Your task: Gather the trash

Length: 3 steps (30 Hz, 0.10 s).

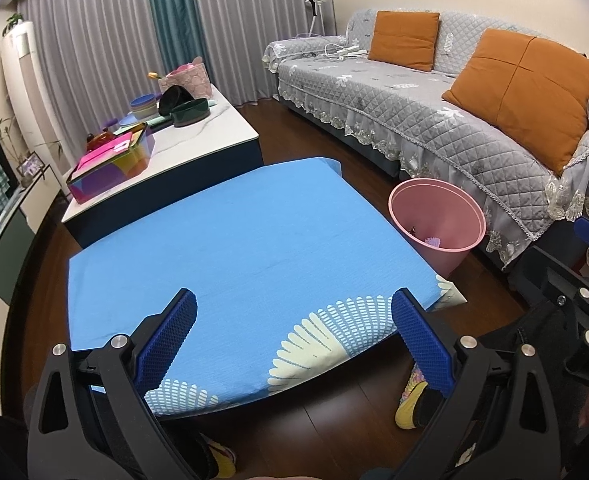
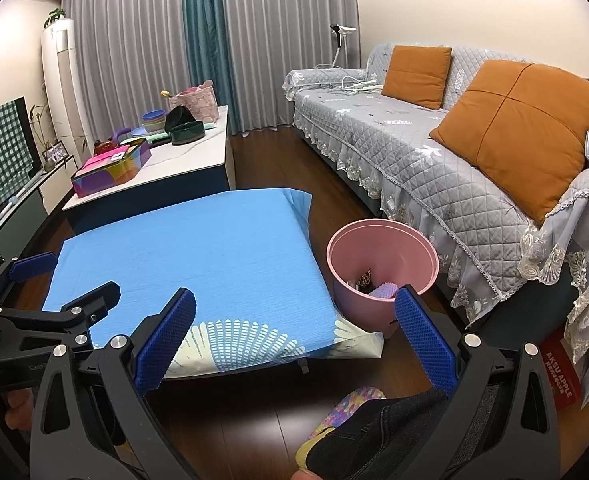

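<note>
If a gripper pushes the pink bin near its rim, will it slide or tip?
The pink bin probably tips rather easily: it looks like thin plastic, narrower toward its base, holding only a few scraps. On the smooth wooden floor, a low push would likely slide it.

Left claw gapes empty over blue table; pink bin holds scraps, perhaps wrappers.

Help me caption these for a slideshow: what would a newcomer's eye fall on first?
The bright blue cloth covering the low table fills the middle of both views, with nothing lying on it. Right of it on the floor stands a pink bin with some trash already inside, before the grey sofa with orange cushions. Both tongs are open and hold nothing.
</note>
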Tool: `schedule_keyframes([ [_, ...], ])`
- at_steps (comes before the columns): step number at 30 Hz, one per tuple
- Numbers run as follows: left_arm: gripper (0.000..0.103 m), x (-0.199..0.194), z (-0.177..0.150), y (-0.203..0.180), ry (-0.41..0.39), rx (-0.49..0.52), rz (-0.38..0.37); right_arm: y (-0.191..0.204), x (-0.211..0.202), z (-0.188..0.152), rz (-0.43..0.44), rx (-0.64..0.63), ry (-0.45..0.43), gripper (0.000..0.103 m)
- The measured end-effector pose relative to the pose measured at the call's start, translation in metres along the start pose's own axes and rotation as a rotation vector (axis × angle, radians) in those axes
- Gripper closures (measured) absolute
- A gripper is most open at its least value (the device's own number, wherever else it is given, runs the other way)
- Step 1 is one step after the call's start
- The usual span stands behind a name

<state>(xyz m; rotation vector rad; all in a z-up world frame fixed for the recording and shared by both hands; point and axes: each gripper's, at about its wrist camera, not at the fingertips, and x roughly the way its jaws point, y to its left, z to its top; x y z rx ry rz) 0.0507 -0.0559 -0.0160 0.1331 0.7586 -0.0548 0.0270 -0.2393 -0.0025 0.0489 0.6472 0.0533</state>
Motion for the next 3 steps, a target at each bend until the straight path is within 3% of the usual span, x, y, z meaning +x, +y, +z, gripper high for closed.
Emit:
schedule_keyframes([
  [3, 0.008, 0.0012, -0.0005, 0.0022, 0.005, -0.004, -0.006, 0.0002, 0.0000, -0.0001, 0.000, 0.000, 0.000, 0.005],
])
